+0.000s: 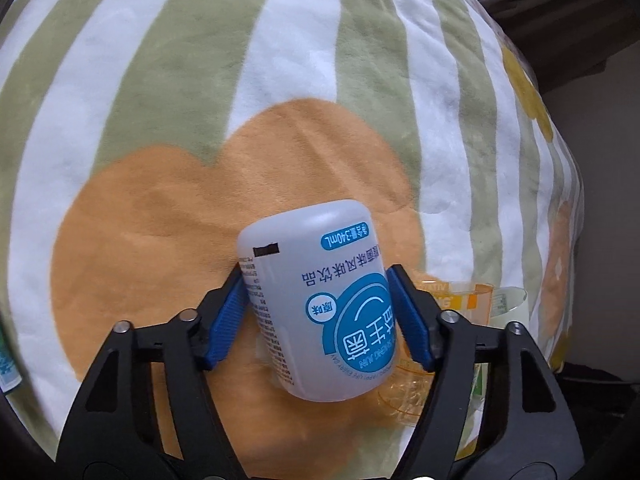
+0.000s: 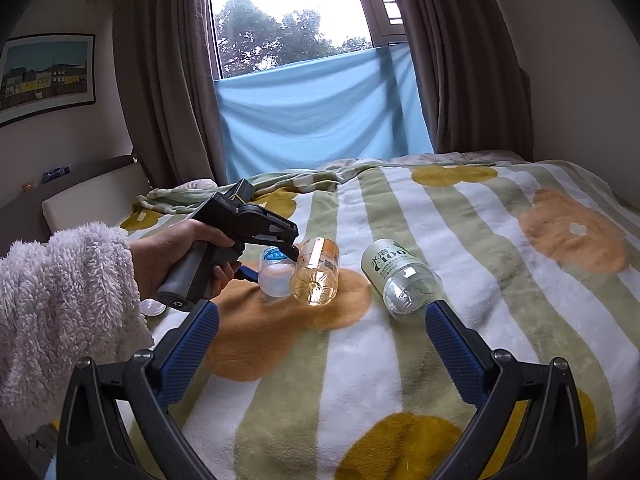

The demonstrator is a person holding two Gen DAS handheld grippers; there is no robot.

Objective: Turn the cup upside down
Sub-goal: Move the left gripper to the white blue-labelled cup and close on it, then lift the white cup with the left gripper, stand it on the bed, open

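While the white cup [image 1: 316,312] sits clamped between the blue pads [image 1: 224,320] of the left hand-held gripper [image 1: 320,312], its printed label reads upside down in the left wrist view, which suggests the turn is largely made. The cup hangs low over the orange flower [image 2: 288,316] printed on the striped blanket [image 2: 460,216] covering the bed; whether it touches the cloth cannot be told. Just right of the cup, on the same orange flower, an amber cup [image 2: 316,278] lies on its side, and further right of that flower a clear green-labelled bottle [image 2: 400,280] lies tipped too. Right of everything, the right hand-held gripper [image 2: 322,342] stands spread wide and empty, near the flower's edge.

The step in hand looks like the setting-down. Next, the left tool would need to lower the cup squarely onto the soft blanket, mouth down, then release without nudging the amber cup beside it.
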